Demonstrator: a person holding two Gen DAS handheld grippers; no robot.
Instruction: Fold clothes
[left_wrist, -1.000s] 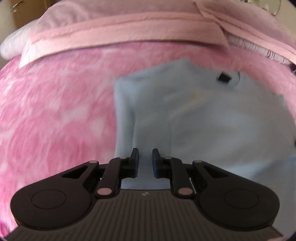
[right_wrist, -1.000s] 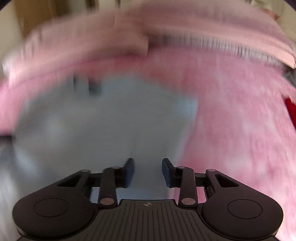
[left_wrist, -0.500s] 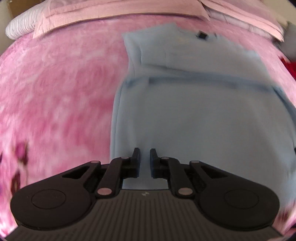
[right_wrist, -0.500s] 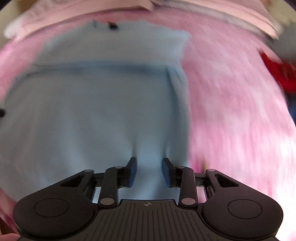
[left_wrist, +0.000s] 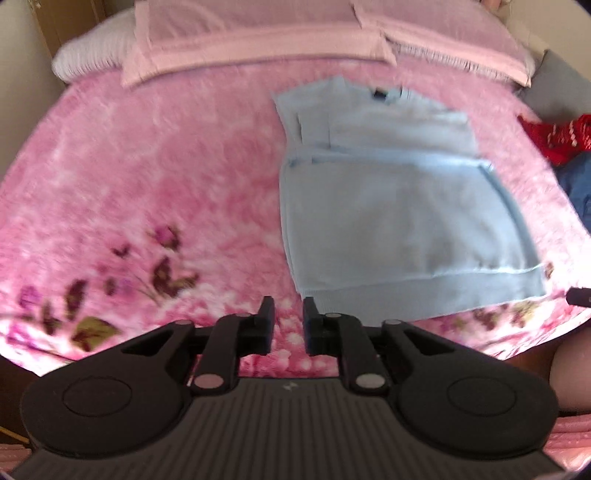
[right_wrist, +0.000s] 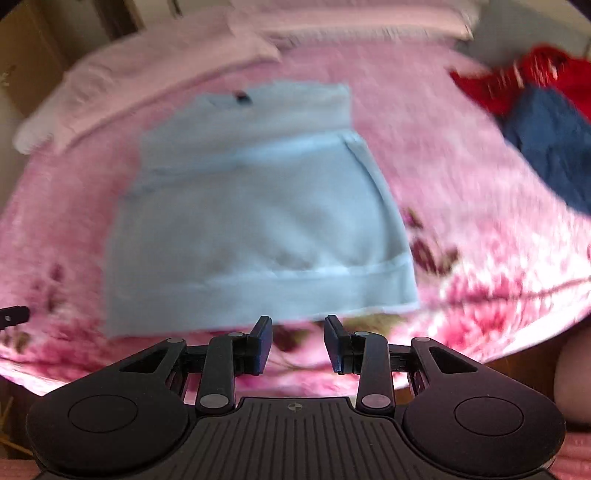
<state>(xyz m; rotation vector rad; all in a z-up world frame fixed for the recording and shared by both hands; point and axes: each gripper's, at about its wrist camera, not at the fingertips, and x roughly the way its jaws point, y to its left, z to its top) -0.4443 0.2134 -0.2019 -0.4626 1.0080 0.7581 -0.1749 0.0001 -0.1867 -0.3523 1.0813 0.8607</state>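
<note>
A light blue sweater (left_wrist: 399, 206) lies flat on the pink floral bedspread (left_wrist: 147, 177), sleeves folded in, hem toward me, collar with a dark label at the far end. It also shows in the right wrist view (right_wrist: 255, 218). My left gripper (left_wrist: 288, 323) is open and empty, hovering just short of the hem's left corner. My right gripper (right_wrist: 298, 338) is open and empty, just short of the hem near its right half.
Pink pillows (left_wrist: 251, 40) lie along the head of the bed. A red garment (right_wrist: 524, 81) and a dark blue garment (right_wrist: 550, 140) lie at the right side of the bed. The bed's near edge runs just beneath both grippers.
Both grippers pulled back from over the sweater toward the bed's near edge. The whole sweater is now in view ahead of them. Both stayed open and empty.
</note>
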